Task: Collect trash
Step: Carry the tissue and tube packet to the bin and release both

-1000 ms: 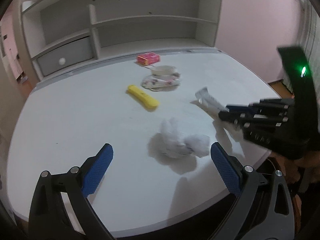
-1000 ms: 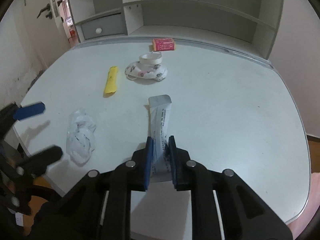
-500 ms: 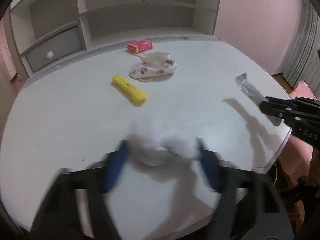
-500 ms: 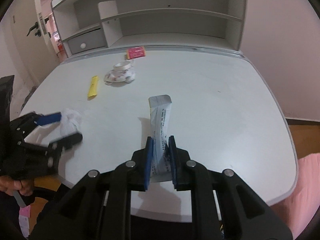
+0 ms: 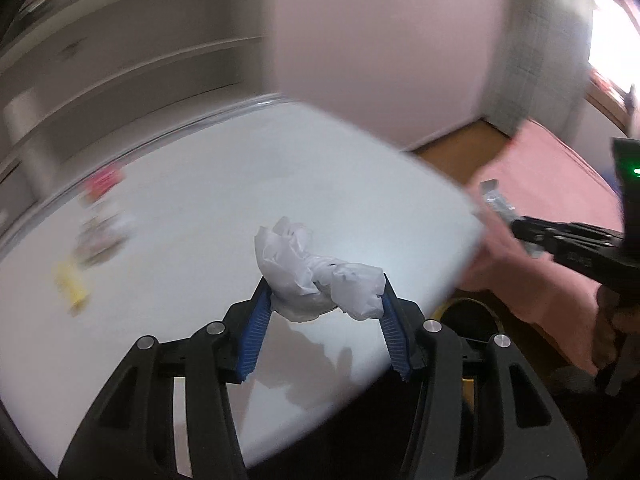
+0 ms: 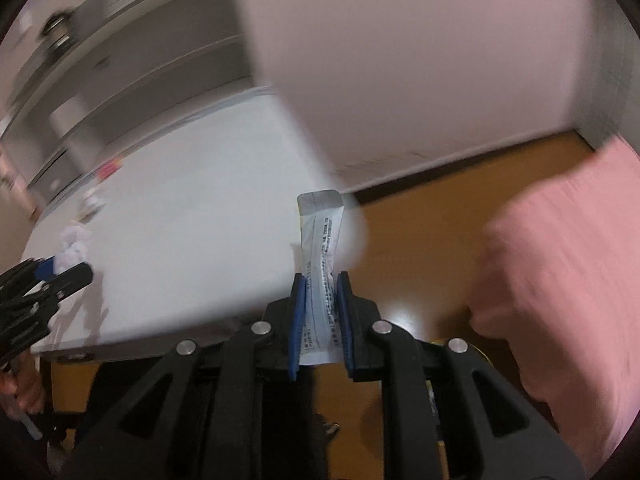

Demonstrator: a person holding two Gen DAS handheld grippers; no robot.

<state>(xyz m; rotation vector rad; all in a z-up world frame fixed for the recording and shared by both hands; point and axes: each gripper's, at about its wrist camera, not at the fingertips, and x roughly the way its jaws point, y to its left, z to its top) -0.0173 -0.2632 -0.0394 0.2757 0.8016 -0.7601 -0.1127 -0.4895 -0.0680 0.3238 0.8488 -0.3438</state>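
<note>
1. Left wrist view: the left gripper (image 5: 323, 312) fills the bottom of the frame, its blue-padded fingers (image 5: 254, 330) pinching a crumpled white tissue wad (image 5: 316, 274) from both sides; its jaws have just been closing, and the wad now sits between them, raised above the white desk (image 5: 208, 208).
2. The wad bulges above the fingertips at centre frame; its shadow falls on the desk just below.
3. At the right edge of the same view, the right gripper (image 5: 516, 232) reaches in from the right, clamped on a thin silver sachet (image 5: 494, 200) that juts toward the upper left, past the desk's corner and over a pink surface (image 5: 552, 184).
4. Far left of the frame, heavily blurred: a yellow object (image 5: 72, 288), a pale patterned item (image 5: 104, 236) and a small red box (image 5: 105, 182) lie on the desk; behind them stands a grey shelf unit (image 5: 120, 52).
5. A dark round opening with a yellow rim (image 5: 468, 312) shows below the desk edge at lower right; what it is cannot be told.
6. Right wrist view: the sachet stands upright at centre frame, nipped between the narrowly set blue fingers; brown wooden floor (image 6: 420, 248) lies behind it; the left gripper with the white wad shows small at the left edge.
</note>
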